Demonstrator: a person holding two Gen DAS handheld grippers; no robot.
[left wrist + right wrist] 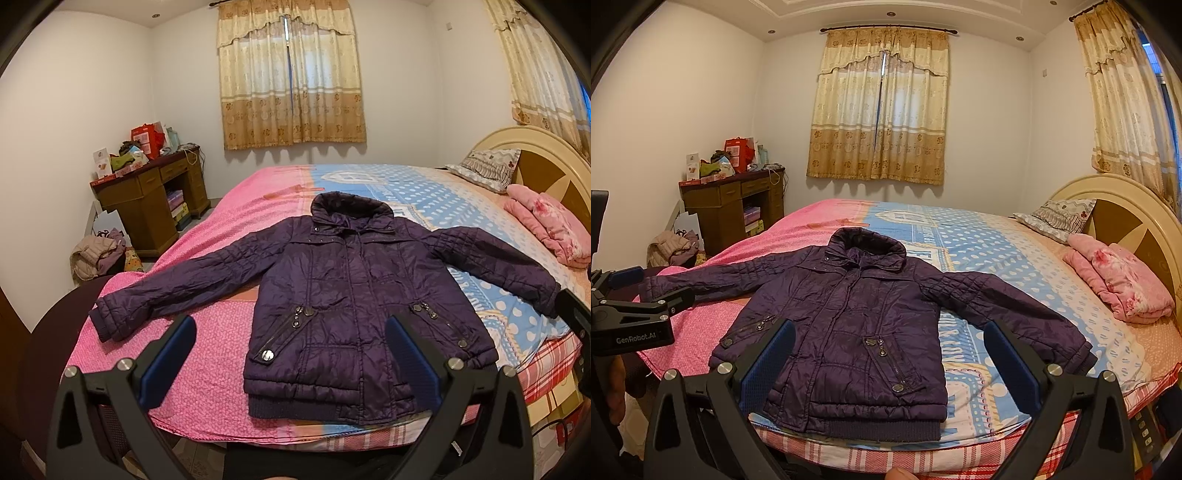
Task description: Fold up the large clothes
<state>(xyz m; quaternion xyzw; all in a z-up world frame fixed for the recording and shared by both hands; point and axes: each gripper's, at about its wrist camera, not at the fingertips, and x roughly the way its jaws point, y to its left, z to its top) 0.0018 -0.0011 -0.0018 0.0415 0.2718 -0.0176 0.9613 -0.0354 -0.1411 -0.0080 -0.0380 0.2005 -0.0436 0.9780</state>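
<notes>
Purple jacket (pixel 340 295) lies flat, front up, both sleeves spread, near the foot edge of the bed (pixel 229 332). Folded pink blanket (pixel 546 229) and a pillow (pixel 484 170) sit by the headboard, well apart from it. Cluttered desk (pixel 147 199) beyond the bed's left side. Left gripper (pixel 290 363) spread wide, holding nothing; right gripper (pixel 888 369) likewise. Only the right wrist view shows the left gripper from the side, over the left cuff.
</notes>
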